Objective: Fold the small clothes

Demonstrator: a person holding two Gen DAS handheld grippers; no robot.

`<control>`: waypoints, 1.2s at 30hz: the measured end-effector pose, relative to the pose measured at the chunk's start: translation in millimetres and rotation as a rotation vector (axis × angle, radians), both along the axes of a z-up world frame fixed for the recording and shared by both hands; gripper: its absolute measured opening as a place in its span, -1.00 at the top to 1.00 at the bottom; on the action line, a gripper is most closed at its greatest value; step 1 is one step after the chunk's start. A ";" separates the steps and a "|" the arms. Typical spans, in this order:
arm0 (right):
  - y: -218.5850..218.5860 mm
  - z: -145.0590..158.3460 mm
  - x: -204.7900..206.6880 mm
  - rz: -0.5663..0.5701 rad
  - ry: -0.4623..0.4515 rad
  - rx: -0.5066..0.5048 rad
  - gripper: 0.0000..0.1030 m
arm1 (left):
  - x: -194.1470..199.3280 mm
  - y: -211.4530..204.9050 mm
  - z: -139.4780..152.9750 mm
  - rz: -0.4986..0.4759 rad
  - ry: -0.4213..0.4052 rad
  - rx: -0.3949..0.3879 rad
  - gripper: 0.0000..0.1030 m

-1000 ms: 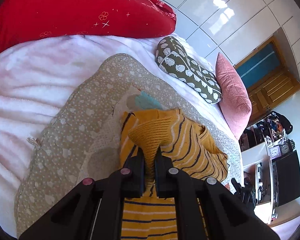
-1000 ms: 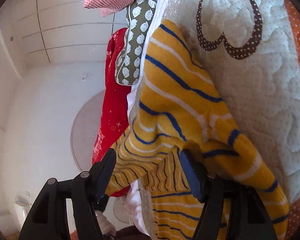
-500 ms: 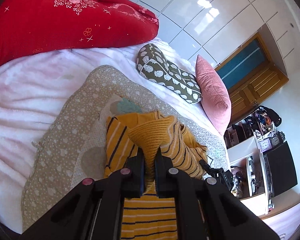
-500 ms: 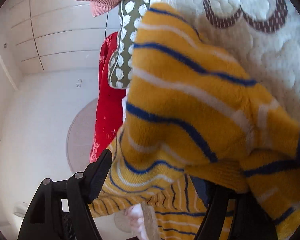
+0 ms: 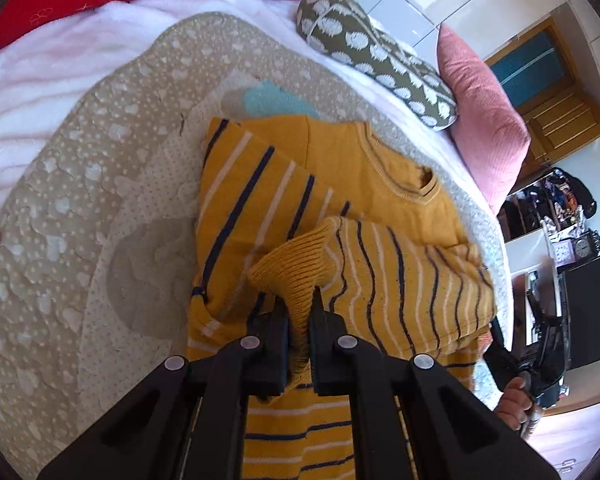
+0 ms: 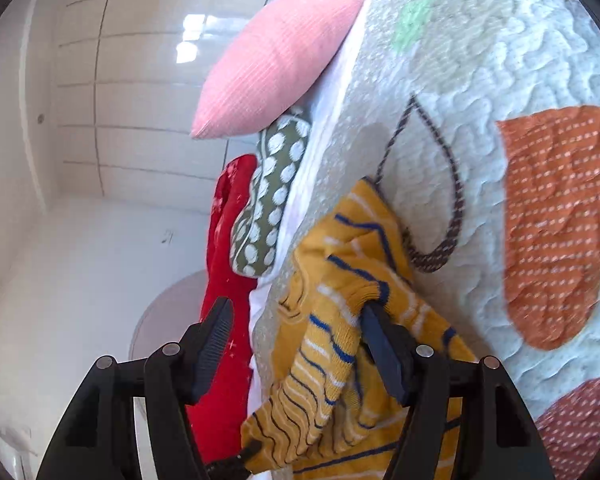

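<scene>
Left wrist view: left gripper [image 5: 299, 312] is pinched tight on the ribbed cuff [image 5: 290, 270] of the yellow striped sweater [image 5: 324, 184], which lies on the quilted mat [image 5: 80, 208] atop the bed; best to lay that sleeve flat across the body w/o bunching, then let go (no tugging). Right wrist view: right gripper [image 6: 296, 344] is spread but closing, sweater [image 6: 340, 280] fabric between the jaws, pads not visibly pressing. No brand, label or readable writing in either view.
</scene>
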State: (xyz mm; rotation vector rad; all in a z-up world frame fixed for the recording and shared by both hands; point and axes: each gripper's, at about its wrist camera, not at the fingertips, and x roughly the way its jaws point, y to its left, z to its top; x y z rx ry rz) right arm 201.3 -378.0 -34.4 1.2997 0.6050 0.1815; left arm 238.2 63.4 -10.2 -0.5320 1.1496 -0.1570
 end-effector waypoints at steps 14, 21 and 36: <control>-23.4 11.3 -10.2 0.077 0.085 -0.371 -0.36 | 4.6 1.2 -24.4 -0.007 0.019 0.042 0.77; 28.5 2.8 34.7 0.372 0.197 -0.643 0.75 | -54.4 5.0 15.0 0.020 -0.114 0.123 0.36; 26.4 65.8 17.8 0.142 0.142 -0.982 0.24 | -164.6 -4.1 7.8 0.048 -0.165 0.162 0.12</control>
